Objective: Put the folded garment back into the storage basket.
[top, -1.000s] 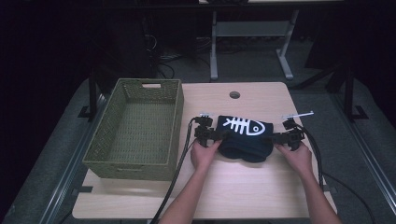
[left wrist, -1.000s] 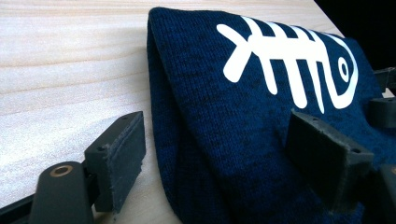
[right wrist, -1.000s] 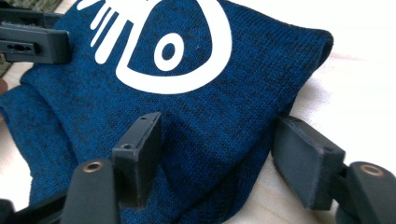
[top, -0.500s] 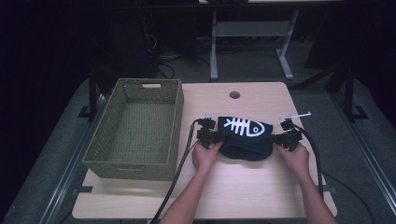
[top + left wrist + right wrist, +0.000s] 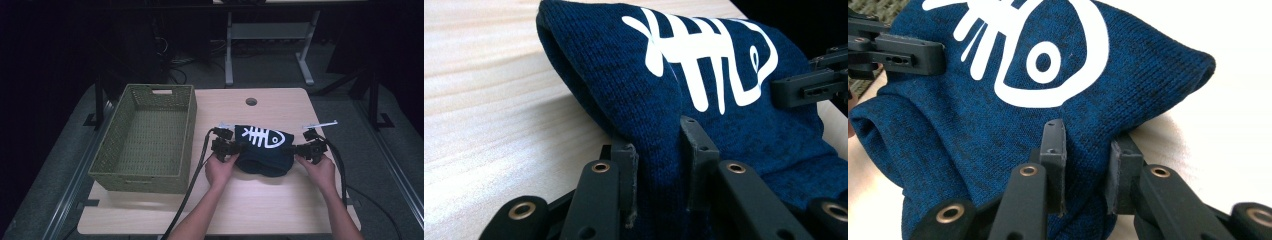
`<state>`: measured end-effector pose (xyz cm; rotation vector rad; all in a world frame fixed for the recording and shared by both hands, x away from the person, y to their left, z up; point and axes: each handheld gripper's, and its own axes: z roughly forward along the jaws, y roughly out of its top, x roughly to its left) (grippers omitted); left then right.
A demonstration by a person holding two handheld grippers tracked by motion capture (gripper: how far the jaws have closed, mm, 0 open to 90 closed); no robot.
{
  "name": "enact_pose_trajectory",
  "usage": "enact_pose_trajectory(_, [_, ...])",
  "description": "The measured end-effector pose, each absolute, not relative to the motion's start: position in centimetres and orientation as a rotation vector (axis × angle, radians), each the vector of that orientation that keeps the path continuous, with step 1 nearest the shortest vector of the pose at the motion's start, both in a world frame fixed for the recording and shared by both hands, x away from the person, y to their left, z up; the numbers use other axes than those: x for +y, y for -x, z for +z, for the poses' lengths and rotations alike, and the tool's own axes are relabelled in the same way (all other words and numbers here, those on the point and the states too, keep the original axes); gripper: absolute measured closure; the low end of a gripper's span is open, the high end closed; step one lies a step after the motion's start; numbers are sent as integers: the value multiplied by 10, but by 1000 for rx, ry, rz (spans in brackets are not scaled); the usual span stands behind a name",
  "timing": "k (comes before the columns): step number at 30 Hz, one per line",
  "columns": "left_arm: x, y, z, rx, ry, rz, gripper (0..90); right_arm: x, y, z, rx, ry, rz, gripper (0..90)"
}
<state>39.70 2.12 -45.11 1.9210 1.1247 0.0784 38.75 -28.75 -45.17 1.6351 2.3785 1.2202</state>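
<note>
While both grippers, left [image 5: 231, 148] and right [image 5: 301, 149], had just closed on its opposite ends, the blue knit cloth [image 5: 263, 150] (white fish-skeleton print, no lettering) lay mid-tabletop [image 5: 280, 205], its underside hidden.

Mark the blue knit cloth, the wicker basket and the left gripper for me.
blue knit cloth [image 5: 265, 159]: high view, plain lower fold.
wicker basket [image 5: 192, 135]: high view, right wall.
left gripper [image 5: 659, 165]: left gripper view, between its fingertips, pinching cloth.

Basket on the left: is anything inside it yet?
Nothing shows on the woven floor of the basket. Its near wall hides a strip of the floor just behind it. The blue garment is outside it, on the table.
</note>
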Motion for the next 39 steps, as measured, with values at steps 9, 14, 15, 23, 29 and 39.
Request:
enact_pose_trajectory(9, [21,-387,-437,1071,-1924,77,714,-290,-373,-437,2356,-1609,1235,733])
enact_pose_trajectory(14, [19,-381,-428,1050,-1923,79,712,-294,-367,-427,2351,-1599,1255,734])
enact_pose_trajectory(15, [19,-378,-424,1039,-1922,87,712,-295,-364,-422,2342,-1592,1265,733])
enact_pose_trajectory(23, [22,-371,-404,1018,-1912,82,707,-294,-355,-405,2338,-1556,1287,733])
enact_pose_trajectory(29, [32,-364,-382,980,-1908,100,706,-292,-348,-388,2320,-1512,1354,731])
enact_pose_trajectory(39, [48,-359,-356,968,-1906,107,706,-281,-342,-363,2326,-1439,1413,732])
